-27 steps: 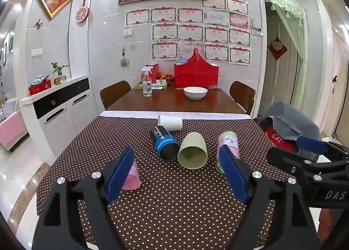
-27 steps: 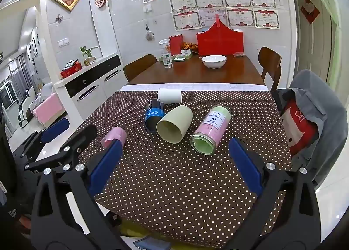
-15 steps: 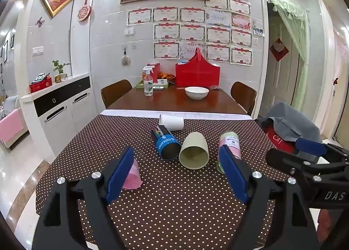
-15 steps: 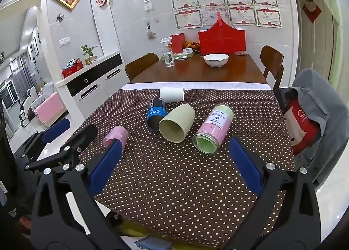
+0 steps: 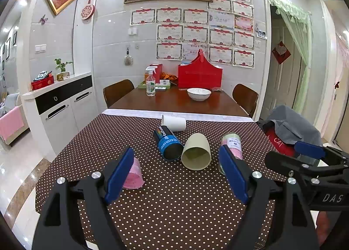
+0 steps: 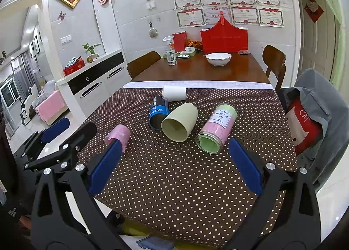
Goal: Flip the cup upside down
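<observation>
Several cups lie on their sides on the dotted brown tablecloth [image 5: 174, 202]: a pale green cup [image 5: 196, 151] [image 6: 180, 122], a blue-labelled black cup [image 5: 169, 144] [image 6: 158, 111], a white cup [image 5: 173, 122] [image 6: 174, 93], a pink cup [image 5: 133, 175] [image 6: 117, 135] and a pink-and-green jar [image 5: 232, 144] [image 6: 217, 127]. My left gripper [image 5: 176, 175] is open and empty above the near part of the cloth. My right gripper [image 6: 174, 162] is open and empty, short of the cups.
Beyond the cloth the wooden table [image 5: 178, 101] holds a white bowl [image 5: 199, 93], a spray bottle [image 5: 150, 83] and a red box [image 5: 199, 73]. A chair with grey cloth [image 6: 314, 114] stands at the right. A white sideboard [image 5: 59, 106] stands left.
Both grippers stay open and nearly still. The view has drifted slightly; the cups have not moved.
</observation>
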